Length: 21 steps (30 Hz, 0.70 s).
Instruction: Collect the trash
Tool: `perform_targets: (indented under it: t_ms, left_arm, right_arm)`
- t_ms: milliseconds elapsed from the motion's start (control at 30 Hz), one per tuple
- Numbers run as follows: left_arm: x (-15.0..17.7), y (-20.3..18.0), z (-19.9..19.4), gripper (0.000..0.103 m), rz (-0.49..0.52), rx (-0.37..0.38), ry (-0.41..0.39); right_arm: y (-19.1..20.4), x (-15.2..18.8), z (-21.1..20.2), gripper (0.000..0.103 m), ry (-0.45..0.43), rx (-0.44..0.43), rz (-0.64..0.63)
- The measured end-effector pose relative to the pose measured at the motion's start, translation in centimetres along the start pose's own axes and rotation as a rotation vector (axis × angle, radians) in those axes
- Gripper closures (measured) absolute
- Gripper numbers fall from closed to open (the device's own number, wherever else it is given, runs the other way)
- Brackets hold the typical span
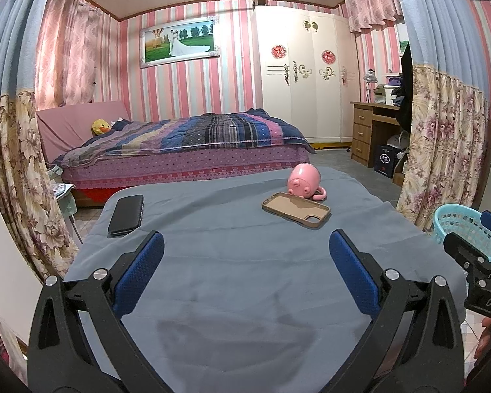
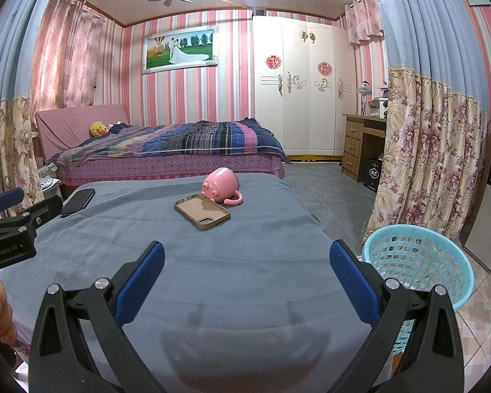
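Note:
A table under a grey-blue cloth (image 1: 232, 262) (image 2: 232, 262) fills the foreground of both views. On it lie a tan phone case (image 1: 295, 210) (image 2: 202, 211), a pink mug (image 1: 304, 181) (image 2: 221, 184) tipped on its side just behind the case, and a black phone (image 1: 126, 215) (image 2: 78, 202) at the left edge. A light-blue mesh basket (image 2: 419, 265) (image 1: 468, 232) stands off the table's right side. My left gripper (image 1: 246, 249) is open above the near cloth, holding nothing. My right gripper (image 2: 247, 258) is open too, also empty, with the basket just right of it.
A bed (image 1: 186, 144) with a striped quilt lies beyond the table. Floral curtains (image 2: 419, 150) hang at both sides. A white wardrobe (image 1: 304, 85) and a wooden desk (image 1: 366, 127) stand at the back right. Grey tiled floor (image 2: 330, 190) runs between table and desk.

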<state>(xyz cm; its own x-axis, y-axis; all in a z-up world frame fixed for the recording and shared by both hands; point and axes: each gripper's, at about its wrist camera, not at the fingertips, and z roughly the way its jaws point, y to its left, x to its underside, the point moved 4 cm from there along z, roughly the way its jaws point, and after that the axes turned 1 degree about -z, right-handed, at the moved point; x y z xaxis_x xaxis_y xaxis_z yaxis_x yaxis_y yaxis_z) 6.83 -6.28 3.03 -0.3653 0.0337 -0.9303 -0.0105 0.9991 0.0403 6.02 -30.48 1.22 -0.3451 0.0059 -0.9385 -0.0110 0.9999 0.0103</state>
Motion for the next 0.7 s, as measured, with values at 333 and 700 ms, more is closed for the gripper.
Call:
perform_targets:
  t_ms: [333, 700]
  left_arm:
    - [0.54, 0.28, 0.27, 0.005, -0.004, -0.017, 0.020]
    - [0.33, 0.28, -0.12, 0.005, 0.003, -0.029, 0.005]
  right_arm:
    - [0.43, 0.17, -0.27, 0.005, -0.011, -0.007, -0.011]
    - [0.56, 0.38, -0.22, 0.005, -0.002, -0.010, -0.015]
